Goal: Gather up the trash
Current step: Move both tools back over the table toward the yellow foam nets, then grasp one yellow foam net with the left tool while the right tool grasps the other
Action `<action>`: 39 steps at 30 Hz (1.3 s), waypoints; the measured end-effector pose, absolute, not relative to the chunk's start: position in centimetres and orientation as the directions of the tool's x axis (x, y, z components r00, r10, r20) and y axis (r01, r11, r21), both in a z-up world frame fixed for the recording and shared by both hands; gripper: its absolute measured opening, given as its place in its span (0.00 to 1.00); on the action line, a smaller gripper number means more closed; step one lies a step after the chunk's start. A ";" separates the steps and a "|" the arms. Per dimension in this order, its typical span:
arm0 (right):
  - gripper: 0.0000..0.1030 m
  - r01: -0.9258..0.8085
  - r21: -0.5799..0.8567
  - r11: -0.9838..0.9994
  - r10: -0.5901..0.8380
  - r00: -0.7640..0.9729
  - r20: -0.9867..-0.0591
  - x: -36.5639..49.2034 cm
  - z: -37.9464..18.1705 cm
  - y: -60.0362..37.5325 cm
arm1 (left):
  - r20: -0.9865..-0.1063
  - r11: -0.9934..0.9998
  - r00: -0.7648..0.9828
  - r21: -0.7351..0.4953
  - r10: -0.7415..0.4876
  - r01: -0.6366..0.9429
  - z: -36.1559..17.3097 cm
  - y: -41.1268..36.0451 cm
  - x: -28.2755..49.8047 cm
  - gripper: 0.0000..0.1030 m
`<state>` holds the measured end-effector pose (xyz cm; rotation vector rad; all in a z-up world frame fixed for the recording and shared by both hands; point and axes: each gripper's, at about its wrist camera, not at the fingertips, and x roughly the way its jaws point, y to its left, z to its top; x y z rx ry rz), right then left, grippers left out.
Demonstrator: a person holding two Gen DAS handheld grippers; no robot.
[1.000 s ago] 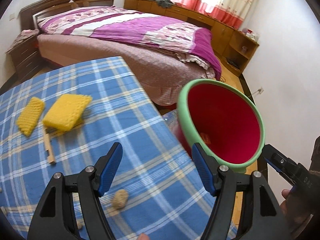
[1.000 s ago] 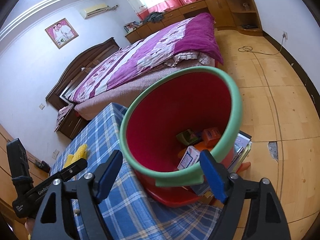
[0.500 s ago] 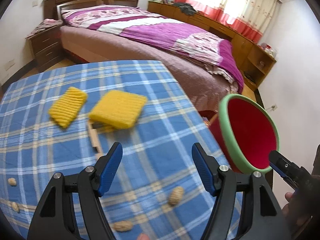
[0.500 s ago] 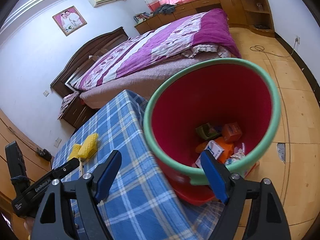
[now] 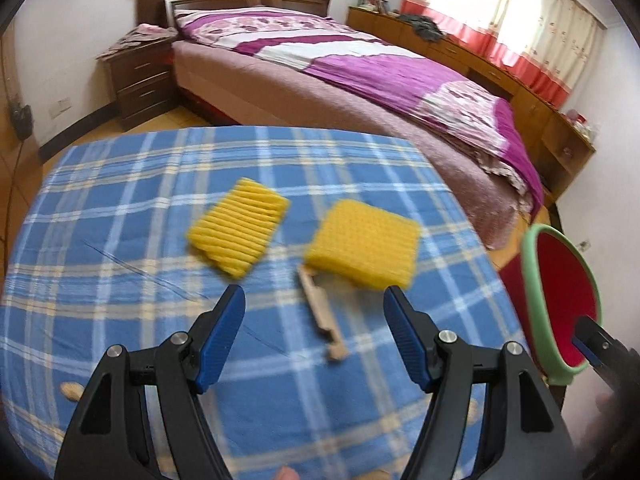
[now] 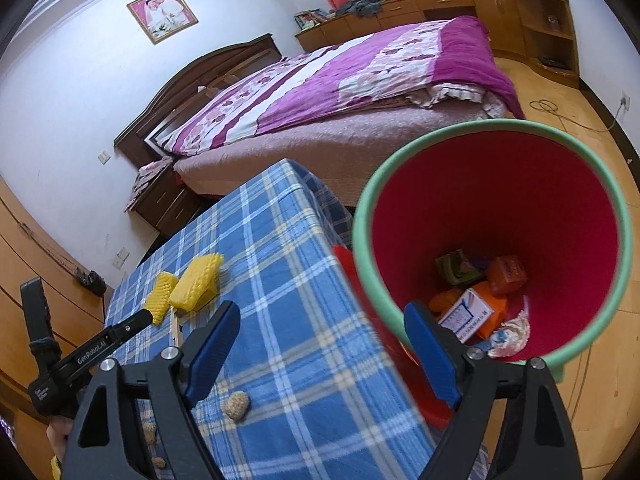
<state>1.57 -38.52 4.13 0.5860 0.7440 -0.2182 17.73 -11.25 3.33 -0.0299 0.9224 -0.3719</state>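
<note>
Two yellow foam nets (image 5: 238,230) (image 5: 364,248) and a wooden stick (image 5: 320,312) lie on the blue plaid table (image 5: 160,184). My left gripper (image 5: 314,332) is open and empty, hovering just short of the stick. A red bin with a green rim (image 6: 496,240) stands off the table's right edge and holds boxes and wrappers (image 6: 476,300). My right gripper (image 6: 320,356) is open and empty, over the table edge beside the bin. Peanut shells (image 6: 237,404) lie near it. The bin also shows in the left wrist view (image 5: 560,300).
A bed with a purple quilt (image 5: 360,64) stands behind the table. A dark nightstand (image 5: 140,76) is at the far left. Wooden cabinets (image 5: 500,76) line the window wall. More shells (image 5: 71,390) lie at the table's near edge.
My left gripper has swung left, away from the bin and toward the foam nets and stick. My right gripper has shifted left, so the bin now sits further right in its view.
</note>
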 end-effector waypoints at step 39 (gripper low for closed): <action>0.85 0.232 0.356 0.905 0.142 0.625 -0.768 14.5 2.0 -29.8 | -0.791 0.974 0.572 -0.140 -0.218 0.177 -1.1 -7.0 25.0 0.38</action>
